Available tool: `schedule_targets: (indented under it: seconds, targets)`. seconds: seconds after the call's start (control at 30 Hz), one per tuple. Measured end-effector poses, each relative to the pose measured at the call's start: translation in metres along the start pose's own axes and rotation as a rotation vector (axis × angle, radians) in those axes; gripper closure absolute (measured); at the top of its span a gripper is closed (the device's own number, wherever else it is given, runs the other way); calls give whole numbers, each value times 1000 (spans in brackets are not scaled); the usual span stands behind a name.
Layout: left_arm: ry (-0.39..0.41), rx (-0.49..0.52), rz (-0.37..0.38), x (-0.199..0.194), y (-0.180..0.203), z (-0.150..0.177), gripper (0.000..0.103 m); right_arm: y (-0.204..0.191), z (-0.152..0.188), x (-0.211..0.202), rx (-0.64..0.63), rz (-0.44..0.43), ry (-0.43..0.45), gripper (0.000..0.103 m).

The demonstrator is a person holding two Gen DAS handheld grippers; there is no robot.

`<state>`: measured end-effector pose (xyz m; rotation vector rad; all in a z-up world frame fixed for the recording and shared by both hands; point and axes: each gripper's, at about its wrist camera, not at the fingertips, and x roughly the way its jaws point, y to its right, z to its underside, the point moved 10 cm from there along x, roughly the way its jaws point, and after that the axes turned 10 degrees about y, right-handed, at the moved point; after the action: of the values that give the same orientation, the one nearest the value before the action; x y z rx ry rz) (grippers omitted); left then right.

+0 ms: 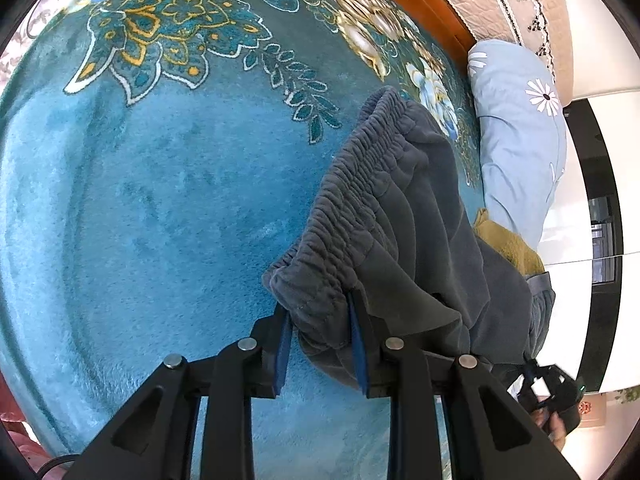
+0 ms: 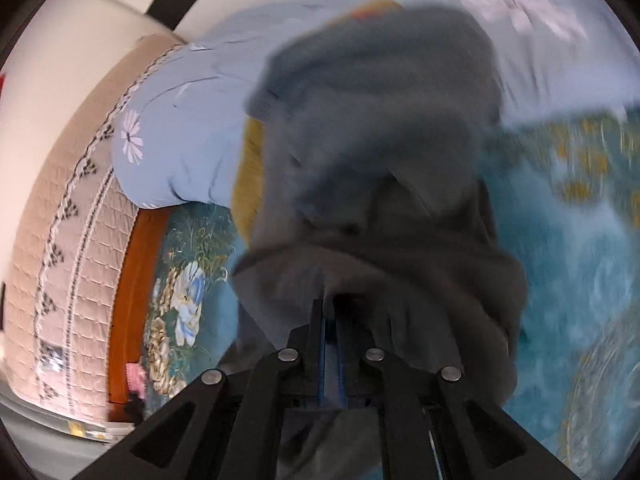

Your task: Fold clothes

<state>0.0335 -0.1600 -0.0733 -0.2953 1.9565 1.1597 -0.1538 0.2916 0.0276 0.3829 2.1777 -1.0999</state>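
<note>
No brand, label or legible writing shows on any surface in either view.

The grey trousers (image 1: 400,216) are thick, soft knit with a densely gathered elastic waistband. They lie on a plush teal blanket (image 1: 168,208), printed near its edge with gold, white and blue flowers, that covers the bed. The left tongs (image 1: 320,344) are closed on one bunched end of the waistband, the cloth pinched between their blue pads, with black angular arms and round metal rivets below. From there the waistband runs up and away across the blanket.

In the right wrist view, which is blurred, the right tongs (image 2: 330,344) are nearly shut with dark grey cloth pressed between the blue pads; the fabric drapes over and around the fingers and hides most of the bed ahead.

Beyond the trousers lies a pale blue pillow (image 1: 516,140) with white daisies, and an ochre textured cloth (image 1: 508,246) peeks from under the garment. An orange-brown wooden frame (image 2: 134,296) edges the bed, beside a quilted beige headboard (image 2: 72,272) with stitched trim.
</note>
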Motion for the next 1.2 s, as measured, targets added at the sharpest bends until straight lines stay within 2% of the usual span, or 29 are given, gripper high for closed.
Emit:
schedule_targets:
  seconds: [0.03,0.1,0.2,0.33,0.4,0.5,0.57,0.63,0.67,0.73,0.77,0.83,0.97,1.2]
  targets:
    - [0,-3,0,0,0,0,77,7,4,-1,19,-15,-8,87]
    - [0,-6,0,1,-1,0,77,16,14,-12,25,-48,-17,52]
    - [3,-13,0,1,-1,-1,77,28,41,-26,-14,-67,-39,50]
    - [1,-16,-2,3,-1,-1,77,55,88,-19,-94,27,-108,50]
    - [2,-15,-3,5,-1,-1,77,74,102,-6,-32,64,-142,50]
    - [4,-14,-5,4,-2,-1,77,88,98,4,197,9,-89,50]
    - [7,-17,-8,0,-2,1,77,95,94,9,298,2,-63,50]
    - [8,-17,-7,0,-2,1,77,98,93,16,347,23,-59,50]
    - [7,-18,-6,0,-2,1,77,99,92,18,359,38,-58,52]
    - [5,-18,-4,-1,-2,1,77,100,92,19,360,77,-58,69]
    - [4,-17,-4,-1,-2,1,77,100,93,19,362,92,-59,82]
    - [3,-13,-2,-3,-1,1,77,98,92,13,369,94,-51,95]
    - [-2,-5,1,-5,0,1,76,94,86,-14,354,66,-20,98]
    - [5,16,12,-16,3,0,76,84,91,-97,257,-26,37,98]
